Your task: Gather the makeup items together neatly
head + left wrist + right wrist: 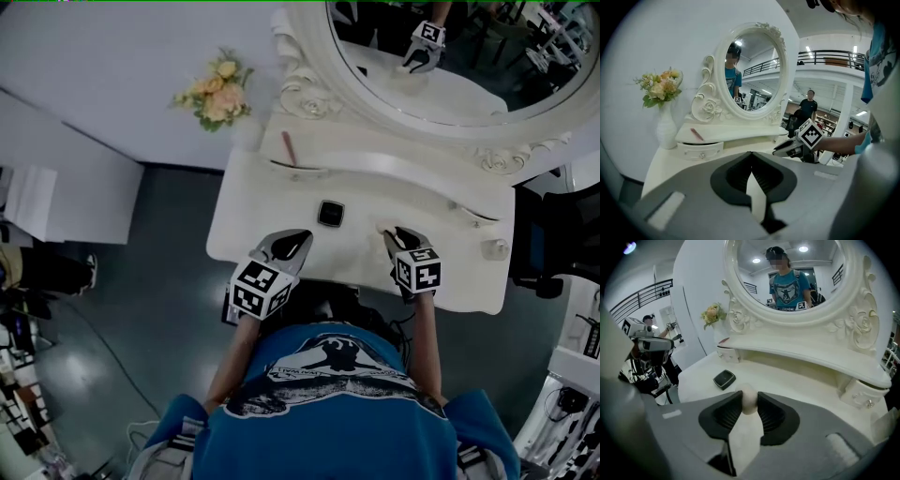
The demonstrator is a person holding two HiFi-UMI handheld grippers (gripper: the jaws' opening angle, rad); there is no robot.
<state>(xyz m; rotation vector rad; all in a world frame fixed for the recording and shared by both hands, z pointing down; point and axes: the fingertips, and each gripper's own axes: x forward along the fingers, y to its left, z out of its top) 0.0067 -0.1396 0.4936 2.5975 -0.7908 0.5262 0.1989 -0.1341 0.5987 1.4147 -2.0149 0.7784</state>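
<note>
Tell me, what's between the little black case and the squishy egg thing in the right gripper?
Nothing: only bare white tabletop separates the black case from the cream sponge held in the right gripper, as the right gripper view shows.

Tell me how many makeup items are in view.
3: a black compact mid-tabletop, a pink pencil on the raised shelf, and a cream sponge gripped in the right tool. Others may be hidden from view.

left gripper (294, 240) is hovering at tabletop (450, 272) edge | black compact (330, 213) is lying between grippers | right gripper (393, 235) is touching pale sponge (383, 228)
</note>
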